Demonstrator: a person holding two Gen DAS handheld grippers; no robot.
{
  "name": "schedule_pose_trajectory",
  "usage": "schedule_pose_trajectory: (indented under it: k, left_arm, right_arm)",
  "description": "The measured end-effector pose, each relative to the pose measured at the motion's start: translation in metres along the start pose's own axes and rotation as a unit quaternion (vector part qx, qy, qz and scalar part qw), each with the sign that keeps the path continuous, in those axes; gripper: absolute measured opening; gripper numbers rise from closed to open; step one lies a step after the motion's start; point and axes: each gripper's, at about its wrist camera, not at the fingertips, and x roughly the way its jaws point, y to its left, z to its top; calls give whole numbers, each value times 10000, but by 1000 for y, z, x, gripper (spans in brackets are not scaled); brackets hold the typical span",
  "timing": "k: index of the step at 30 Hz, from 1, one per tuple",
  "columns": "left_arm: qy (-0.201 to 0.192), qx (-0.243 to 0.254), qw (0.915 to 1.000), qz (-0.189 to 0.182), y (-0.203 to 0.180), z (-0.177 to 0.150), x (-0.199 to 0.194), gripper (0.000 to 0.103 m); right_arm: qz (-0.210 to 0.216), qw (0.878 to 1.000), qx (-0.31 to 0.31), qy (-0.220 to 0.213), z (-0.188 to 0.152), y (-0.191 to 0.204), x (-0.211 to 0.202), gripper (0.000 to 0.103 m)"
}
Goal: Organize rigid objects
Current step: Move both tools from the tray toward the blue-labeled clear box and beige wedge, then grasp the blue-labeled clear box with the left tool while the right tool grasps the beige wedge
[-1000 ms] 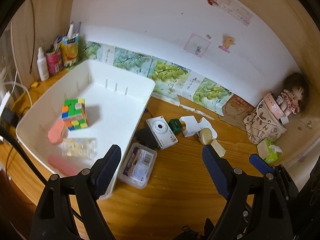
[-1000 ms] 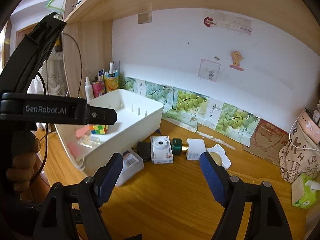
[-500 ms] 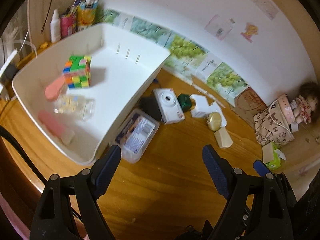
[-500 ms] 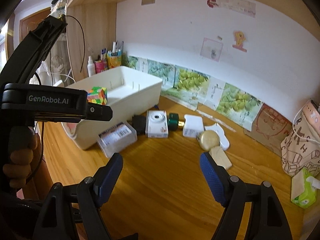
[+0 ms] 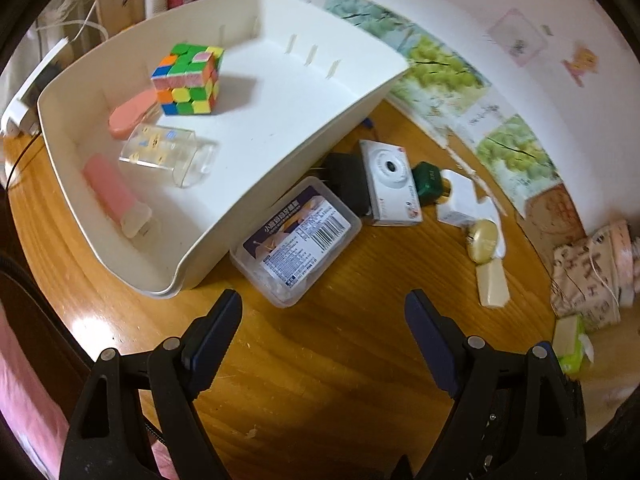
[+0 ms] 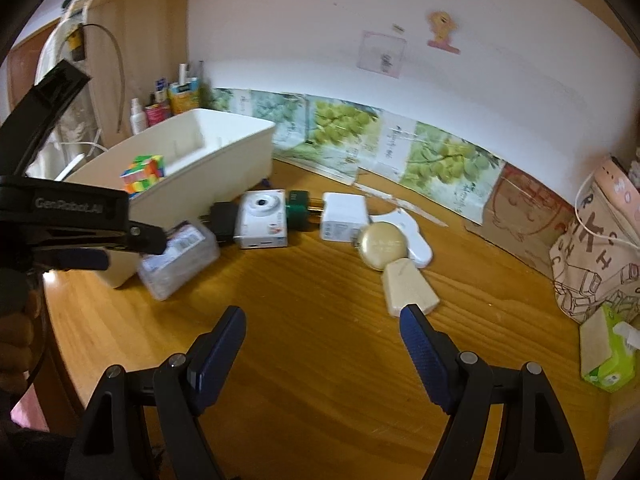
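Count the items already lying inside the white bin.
4 in the white bin: colour cube at the back, peach case beside it, clear box mid-floor, pink case near the front. Nothing seems hidden.

Left tongs tilted steeply downward, jaws wide apart, nothing between. Right tongs angled down, jaws likewise apart, empty.

Wooden desk, white wall behind, grape-print panels along base, wooden shelf side left.
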Motion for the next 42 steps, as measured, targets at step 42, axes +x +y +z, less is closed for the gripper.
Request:
schedule_pose_trajectory:
  k: [42]
  left_arm:
    - [954,-2702,9514,1131,10,51,75,97]
  right_arm:
    - [32,9949,471,888,10,-74,114,80]
